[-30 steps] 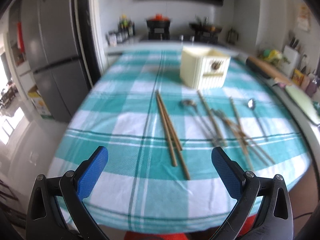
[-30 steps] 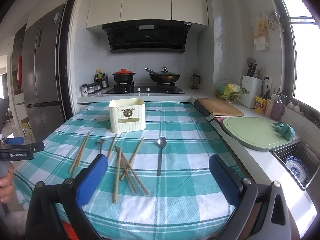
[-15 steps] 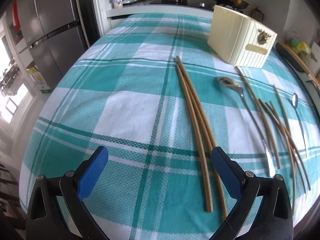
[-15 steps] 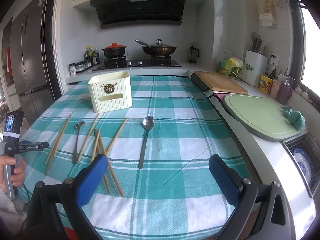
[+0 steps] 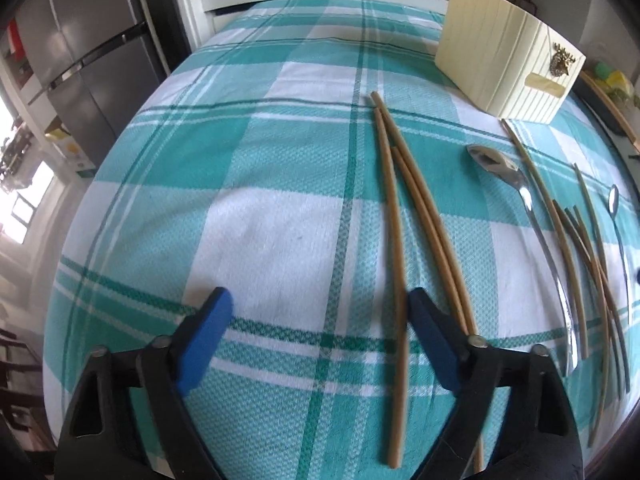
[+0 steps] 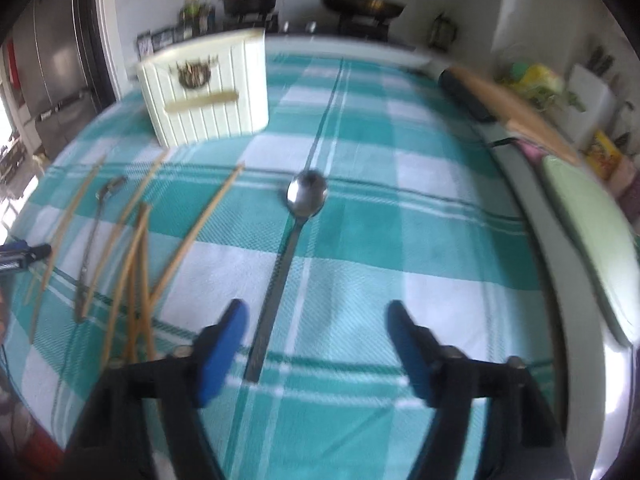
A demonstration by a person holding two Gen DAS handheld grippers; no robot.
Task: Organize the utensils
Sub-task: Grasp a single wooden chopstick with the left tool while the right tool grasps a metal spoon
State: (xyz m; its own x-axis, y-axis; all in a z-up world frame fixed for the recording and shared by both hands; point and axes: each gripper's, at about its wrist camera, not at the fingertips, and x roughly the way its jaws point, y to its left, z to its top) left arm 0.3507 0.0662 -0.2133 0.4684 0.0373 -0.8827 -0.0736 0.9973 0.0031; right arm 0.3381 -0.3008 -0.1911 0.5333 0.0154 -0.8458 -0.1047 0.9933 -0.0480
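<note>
**Both grippers low over the utensils**

Left gripper [image 5: 316, 312] closing, nothing gripped; tan wooden chopstick pair [image 5: 404, 208] just inside its right pad. Right gripper [image 6: 316, 322] closing, unloaded, steel spoon [image 6: 298, 220] handle between pads. Cream ribbed utensil box [image 6: 208, 92] toward table's far edge, on teal checked tablecloth [image 6: 400, 160].

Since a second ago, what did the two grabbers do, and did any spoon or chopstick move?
Both grippers came down close to the table, fingers closing. The left gripper now hangs by the chopstick pair, holding nothing. The right gripper brackets the spoon handle, not yet pinching it. Utensils and cream holder stayed put.
</note>
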